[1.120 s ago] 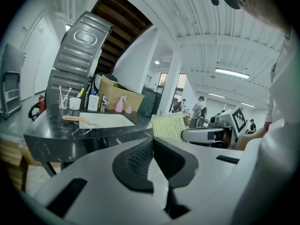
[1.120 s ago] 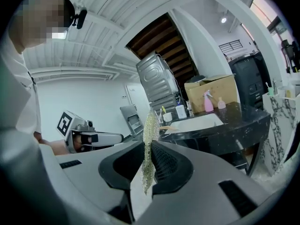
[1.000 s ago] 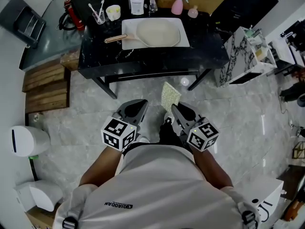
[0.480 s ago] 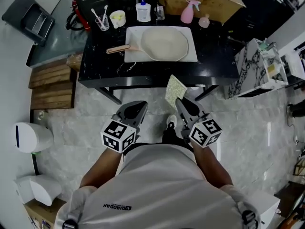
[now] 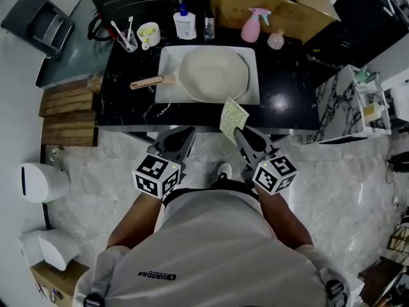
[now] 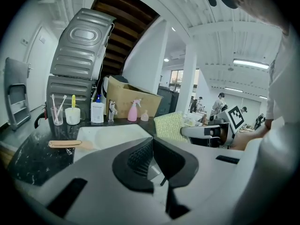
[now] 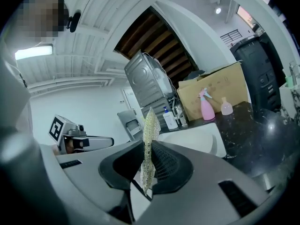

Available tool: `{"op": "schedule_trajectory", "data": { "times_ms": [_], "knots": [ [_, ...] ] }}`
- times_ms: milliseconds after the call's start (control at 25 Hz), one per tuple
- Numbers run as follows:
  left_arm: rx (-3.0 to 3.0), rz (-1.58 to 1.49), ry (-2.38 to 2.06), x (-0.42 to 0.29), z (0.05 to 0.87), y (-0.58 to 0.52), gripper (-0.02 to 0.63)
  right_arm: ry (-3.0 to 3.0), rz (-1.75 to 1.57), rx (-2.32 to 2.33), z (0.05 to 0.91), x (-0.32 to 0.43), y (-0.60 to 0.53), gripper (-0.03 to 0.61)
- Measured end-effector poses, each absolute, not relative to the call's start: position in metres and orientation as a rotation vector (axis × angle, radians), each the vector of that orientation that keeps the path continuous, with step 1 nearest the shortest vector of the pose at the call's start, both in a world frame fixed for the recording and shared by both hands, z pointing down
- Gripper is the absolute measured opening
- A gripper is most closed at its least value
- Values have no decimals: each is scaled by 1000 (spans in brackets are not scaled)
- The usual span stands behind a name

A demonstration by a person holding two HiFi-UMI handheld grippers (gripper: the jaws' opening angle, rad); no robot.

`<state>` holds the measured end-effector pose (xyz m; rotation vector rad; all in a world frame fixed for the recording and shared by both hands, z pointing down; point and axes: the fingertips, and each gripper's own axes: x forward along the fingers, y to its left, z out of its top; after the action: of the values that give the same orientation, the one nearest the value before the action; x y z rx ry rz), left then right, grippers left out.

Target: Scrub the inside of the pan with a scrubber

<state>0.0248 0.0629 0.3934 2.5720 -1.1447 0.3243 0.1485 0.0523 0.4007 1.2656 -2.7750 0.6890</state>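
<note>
A cream pan with a wooden handle lies in a white tray on the black table. My right gripper is shut on a yellow-green mesh scrubber, which stands up over the table's front edge just short of the tray. The right gripper view shows the scrubber pinched edge-on between the pads. My left gripper is shut and empty, level with the table's front edge, left of the right one. Its own view shows the handle, the tray and the scrubber.
Along the table's back stand a glass of toothbrushes, a pale cup, a soap bottle, a pink spray bottle and a cardboard box. Wooden pallets lie left, a marble-patterned stand stands right.
The person has stepped up to the table. Both grippers now reach its front edge, and the scrubber has come from over the floor to just short of the tray.
</note>
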Motion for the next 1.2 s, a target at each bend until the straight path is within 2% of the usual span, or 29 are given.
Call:
{"op": "schedule_trajectory", "data": {
  "times_ms": [440,840,1200],
  "knots": [
    [2584,421,-1255,72,391,-3,15,-2825,649,1163,394,191,-26,67],
    [2554,553,-1352,31,404,-38,17,-2818,650,1120,401,174,-56,67],
    [2642,643,-1218,0,415,-92,17,-2707,570,1262,403,147,-96,67]
  ]
}}
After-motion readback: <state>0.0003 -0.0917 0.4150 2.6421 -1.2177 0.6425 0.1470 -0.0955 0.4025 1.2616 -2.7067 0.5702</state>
